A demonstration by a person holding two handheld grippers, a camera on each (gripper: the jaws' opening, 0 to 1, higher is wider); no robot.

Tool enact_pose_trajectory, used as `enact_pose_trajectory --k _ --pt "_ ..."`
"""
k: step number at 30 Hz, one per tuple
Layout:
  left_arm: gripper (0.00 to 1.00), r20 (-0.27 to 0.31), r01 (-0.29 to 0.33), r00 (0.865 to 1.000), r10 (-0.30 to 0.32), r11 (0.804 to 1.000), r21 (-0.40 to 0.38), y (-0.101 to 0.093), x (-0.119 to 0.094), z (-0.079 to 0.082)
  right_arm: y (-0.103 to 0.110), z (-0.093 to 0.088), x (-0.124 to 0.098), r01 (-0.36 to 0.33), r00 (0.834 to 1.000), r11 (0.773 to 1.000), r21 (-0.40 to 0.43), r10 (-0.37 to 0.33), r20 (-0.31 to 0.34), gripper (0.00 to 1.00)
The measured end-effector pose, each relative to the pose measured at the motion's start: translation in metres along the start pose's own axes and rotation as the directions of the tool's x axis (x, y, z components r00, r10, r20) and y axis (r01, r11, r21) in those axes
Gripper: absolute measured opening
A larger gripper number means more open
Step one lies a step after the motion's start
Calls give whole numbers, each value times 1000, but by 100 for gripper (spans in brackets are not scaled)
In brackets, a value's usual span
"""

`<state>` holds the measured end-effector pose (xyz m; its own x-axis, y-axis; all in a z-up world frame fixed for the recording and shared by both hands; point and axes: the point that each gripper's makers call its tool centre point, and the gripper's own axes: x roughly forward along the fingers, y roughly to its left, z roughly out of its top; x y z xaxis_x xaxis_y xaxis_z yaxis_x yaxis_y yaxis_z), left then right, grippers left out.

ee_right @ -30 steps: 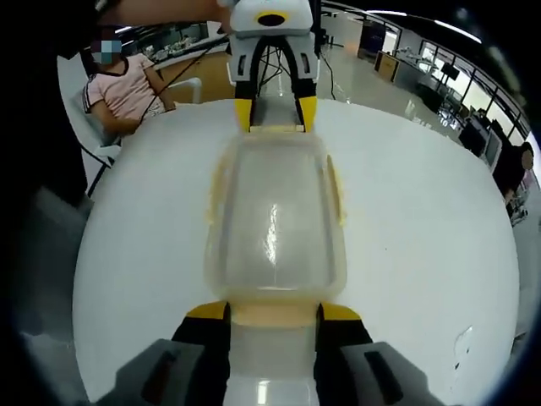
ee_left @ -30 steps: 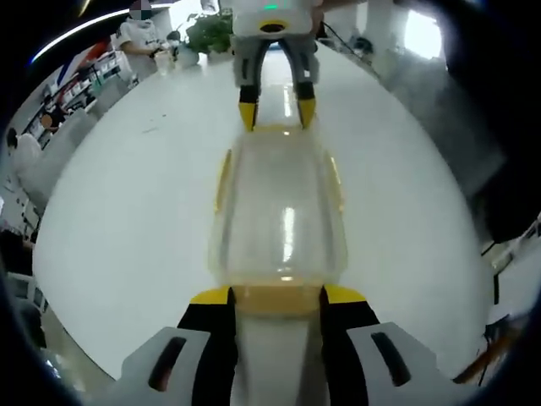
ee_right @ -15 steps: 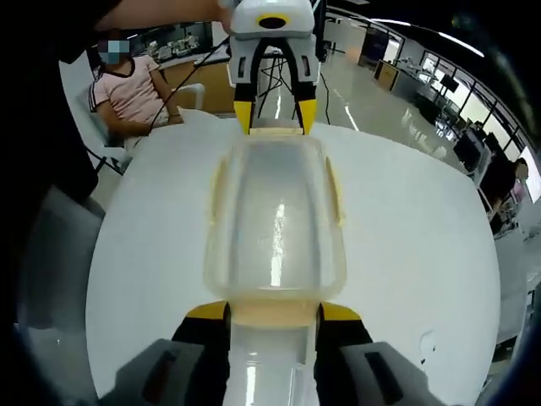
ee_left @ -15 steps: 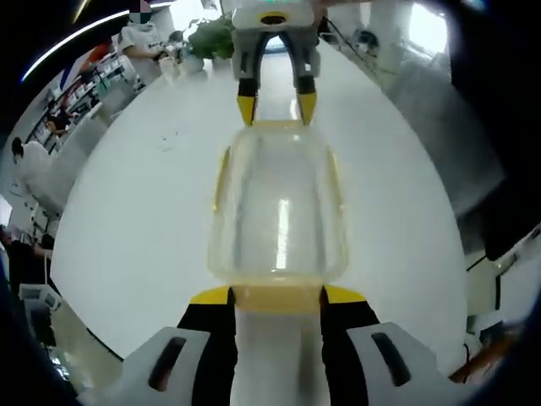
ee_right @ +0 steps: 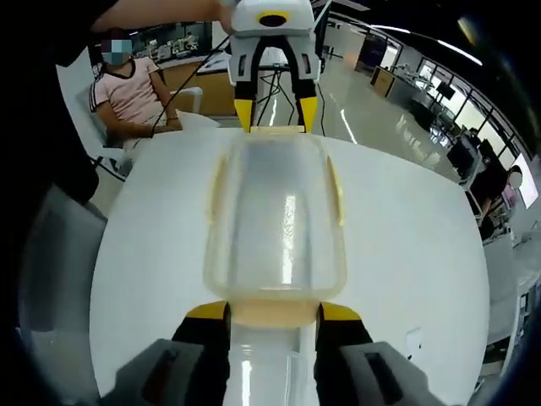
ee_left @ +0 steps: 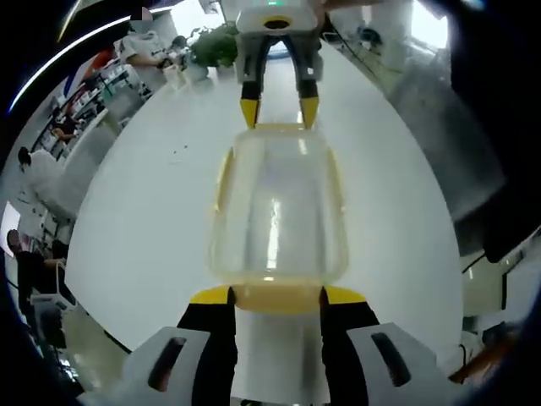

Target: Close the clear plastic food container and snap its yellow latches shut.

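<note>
Left gripper view: container (ee_left: pixel 279 211) lengthwise between tongs

The container (ee_left: pixel 279 211) sits between the left gripper (ee_left: pixel 277 298) and right gripper (ee_left: pixel 276 112), seemingly above the table (ee_left: pixel 135 228).

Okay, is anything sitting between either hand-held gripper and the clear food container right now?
Nothing visible does. The left hand-held gripper is already at the yellow latch on one end of the clear food container, and the right hand-held gripper is at the opposite end; the white table around it looks bare.
</note>
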<state>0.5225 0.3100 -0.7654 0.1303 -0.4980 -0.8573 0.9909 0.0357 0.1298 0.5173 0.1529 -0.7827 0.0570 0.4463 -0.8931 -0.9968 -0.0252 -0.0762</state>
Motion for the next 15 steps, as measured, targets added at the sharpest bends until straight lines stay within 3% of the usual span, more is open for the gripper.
enact_pose_trajectory --k 15 --pt "35 15 -11 1000 11 1000 -13 -2 12 21 -3 -22 -11 -6 1000 1000 -8 6 -18 36"
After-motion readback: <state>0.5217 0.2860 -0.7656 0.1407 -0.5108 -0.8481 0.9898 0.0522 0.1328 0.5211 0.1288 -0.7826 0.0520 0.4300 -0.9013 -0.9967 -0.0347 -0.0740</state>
